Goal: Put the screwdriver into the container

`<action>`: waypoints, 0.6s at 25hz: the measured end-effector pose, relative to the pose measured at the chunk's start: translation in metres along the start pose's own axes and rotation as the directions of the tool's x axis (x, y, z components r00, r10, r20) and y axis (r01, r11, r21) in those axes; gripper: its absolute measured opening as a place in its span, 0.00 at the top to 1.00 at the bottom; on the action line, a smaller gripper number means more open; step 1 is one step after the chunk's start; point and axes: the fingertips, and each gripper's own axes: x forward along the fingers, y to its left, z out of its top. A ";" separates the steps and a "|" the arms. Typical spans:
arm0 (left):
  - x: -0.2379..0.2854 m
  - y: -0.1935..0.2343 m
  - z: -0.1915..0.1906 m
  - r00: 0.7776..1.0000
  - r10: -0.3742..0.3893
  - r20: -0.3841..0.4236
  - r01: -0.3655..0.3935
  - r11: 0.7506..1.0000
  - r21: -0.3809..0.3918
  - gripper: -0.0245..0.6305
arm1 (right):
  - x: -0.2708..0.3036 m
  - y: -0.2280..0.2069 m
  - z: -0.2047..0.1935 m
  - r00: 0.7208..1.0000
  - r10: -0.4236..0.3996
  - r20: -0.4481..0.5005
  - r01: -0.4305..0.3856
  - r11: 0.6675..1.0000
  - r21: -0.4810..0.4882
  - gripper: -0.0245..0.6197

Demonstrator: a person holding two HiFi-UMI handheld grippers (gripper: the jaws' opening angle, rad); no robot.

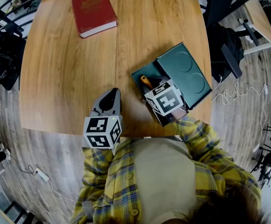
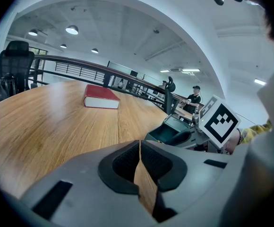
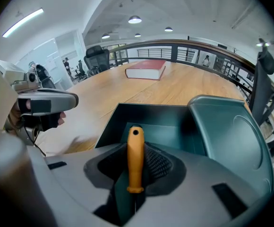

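While the left gripper [image 1: 111, 94] sits low over the near part of the wooden table [image 1: 56, 78], its jaws are pressed together with nothing between them. Farther back on the table, well apart from everything else, lies a red book [image 1: 93, 10]. To the right stands the dark green container [image 1: 138, 76], open. The right gripper [image 1: 150, 87] is at its near edge, jaws clamped on the orange handle of the screwdriver [image 3: 135, 157], whose end sticks out over the open compartment. The shaft is hidden. The container's lid [image 1: 184, 73] lies flat on the right.
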 end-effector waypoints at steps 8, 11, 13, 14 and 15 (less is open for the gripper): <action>-0.001 -0.001 0.003 1.000 -0.010 0.002 0.010 1.000 0.013 0.93 | -0.010 0.001 0.008 1.000 -0.011 0.009 0.011 1.000 0.011 0.71; -0.002 -0.003 0.002 1.000 -0.014 -0.003 0.015 1.000 0.019 0.93 | -0.015 0.001 0.013 1.000 -0.012 0.023 0.012 1.000 0.013 0.71; -0.001 -0.004 0.002 1.000 -0.018 -0.003 0.018 1.000 0.021 0.93 | -0.014 0.001 0.014 0.999 -0.007 0.039 0.006 1.000 0.011 0.71; -0.001 -0.005 0.002 1.000 -0.020 -0.002 0.020 1.000 0.022 0.93 | -0.014 0.002 0.014 0.999 -0.002 0.049 0.001 1.000 0.010 0.71; -0.001 -0.006 0.003 1.000 -0.022 -0.001 0.022 0.999 0.024 0.93 | -0.016 0.002 0.015 0.999 -0.001 0.054 0.000 1.000 0.011 0.71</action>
